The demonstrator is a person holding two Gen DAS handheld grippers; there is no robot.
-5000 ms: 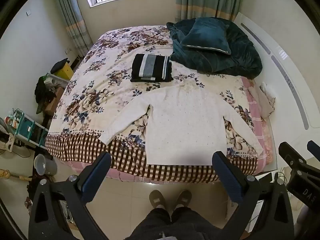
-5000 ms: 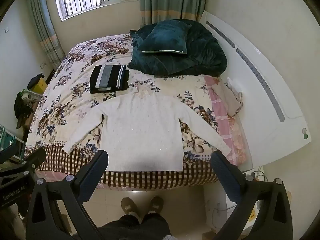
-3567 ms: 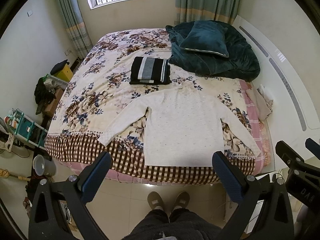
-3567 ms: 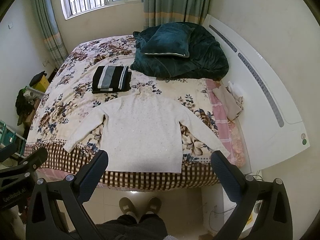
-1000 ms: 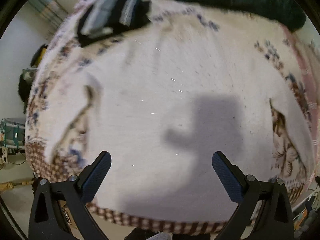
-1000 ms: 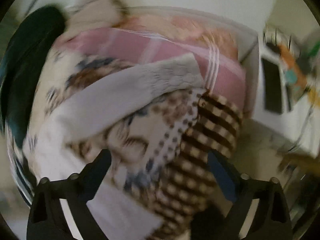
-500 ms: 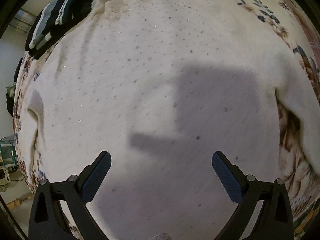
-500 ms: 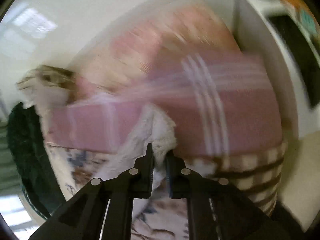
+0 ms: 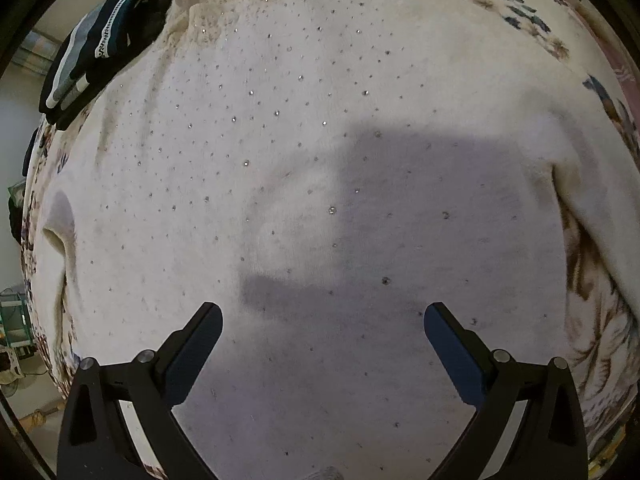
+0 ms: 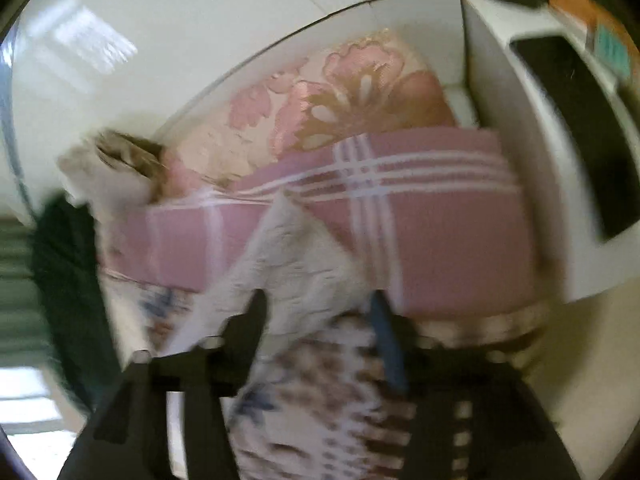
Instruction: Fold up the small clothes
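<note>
Sweater (image 9: 320, 168) body left view, cuff (image 10: 296, 256) right

The white sweater (image 9: 280, 168) is a soft, fuzzy knit with a matt nap, studded all over with tiny glinting beads or rhinestones; its cuff (image 10: 296, 256) shows a raised, bumpy textured knit. Beneath it the floral bedspread (image 9: 592, 320) is a flat, matt printed cloth. The pink sheet (image 10: 432, 232) with white stripes looks like smooth woven cotton, and the mattress (image 10: 360, 92) edge beyond it has a slightly shiny brocade finish. The headboard (image 10: 160, 40) is smooth, glossy white, catching window light. The folded striped sweater (image 9: 96, 40) is a dark ribbed knit. The left hand-held gripper (image 9: 322, 332) is matt black plastic with small metal screws and dull blue pads.
</note>
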